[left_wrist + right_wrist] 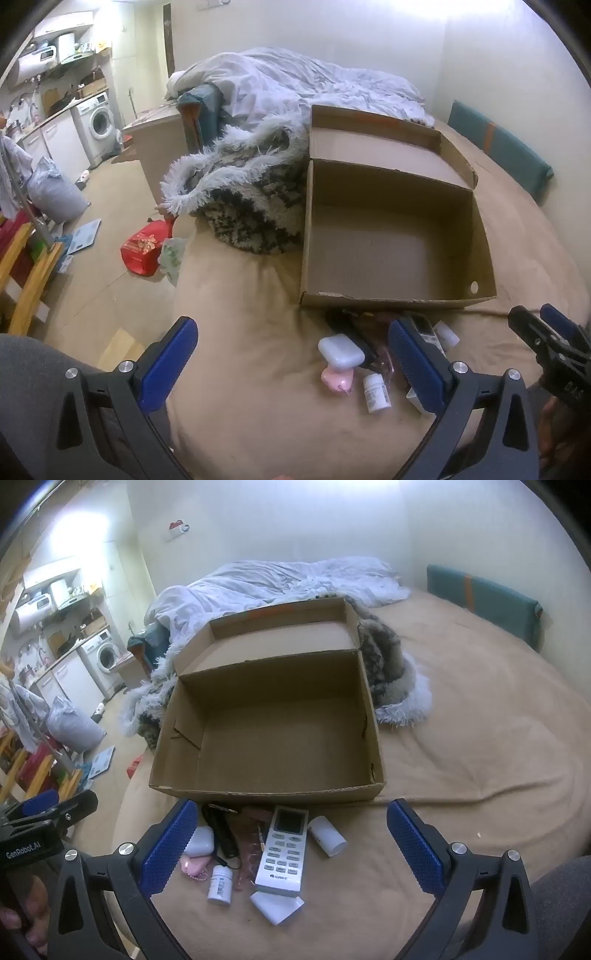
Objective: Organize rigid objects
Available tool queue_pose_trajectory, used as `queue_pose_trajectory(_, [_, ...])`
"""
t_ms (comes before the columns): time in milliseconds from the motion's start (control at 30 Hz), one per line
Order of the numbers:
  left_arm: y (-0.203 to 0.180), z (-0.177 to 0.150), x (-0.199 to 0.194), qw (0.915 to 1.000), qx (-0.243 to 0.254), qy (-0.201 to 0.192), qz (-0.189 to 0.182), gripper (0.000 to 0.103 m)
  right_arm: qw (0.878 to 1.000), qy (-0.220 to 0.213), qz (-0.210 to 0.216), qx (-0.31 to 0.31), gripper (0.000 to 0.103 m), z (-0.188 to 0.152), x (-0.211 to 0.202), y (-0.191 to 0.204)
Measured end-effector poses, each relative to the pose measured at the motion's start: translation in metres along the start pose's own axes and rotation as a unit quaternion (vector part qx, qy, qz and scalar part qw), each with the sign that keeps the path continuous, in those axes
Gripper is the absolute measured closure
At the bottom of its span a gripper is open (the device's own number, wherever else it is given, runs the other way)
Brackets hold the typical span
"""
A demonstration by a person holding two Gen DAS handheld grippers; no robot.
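Remote [282, 849] fully visible in right view (left: mostly hidden).

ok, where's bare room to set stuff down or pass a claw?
Free: the whole floor of the cardboard box, which is empty, and the bare bedsheet right of it, up to the teal cushion. Crowded: the strip in front of the box, with remote, white bottle, white case and black item packed together.
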State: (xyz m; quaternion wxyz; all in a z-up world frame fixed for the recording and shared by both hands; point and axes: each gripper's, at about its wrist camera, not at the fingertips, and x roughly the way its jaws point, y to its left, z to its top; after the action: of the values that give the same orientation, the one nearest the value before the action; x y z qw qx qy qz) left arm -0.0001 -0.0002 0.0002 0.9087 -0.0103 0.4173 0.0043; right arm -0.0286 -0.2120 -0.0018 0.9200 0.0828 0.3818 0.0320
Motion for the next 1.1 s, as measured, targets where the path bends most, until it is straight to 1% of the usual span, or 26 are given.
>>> queue_pose_trajectory(67, [0.001,-0.0003,-0.0005,0.9999,-0.007,-0.004,-0.007,0.0,1.0,-0.001,0.0,-0.001,0.0,-0.0002,0.0001,0.0003])
queue_pose_trajectory(300, [0.0038,-0.0005,-0.004,0.9999,-0.003,-0.005,-0.008,0.0,1.0,0.0,-0.002,-0.002,0.0,-0.0007,0.001,0.0014])
queue_pose_trajectory(1100, [-0.005,0.0021,0.0003,1.0,-0.001,-0.005,-0.002,0.0,1.0,-0.001,-0.005,-0.005,0.0,-0.0001,0.0003,0.0011])
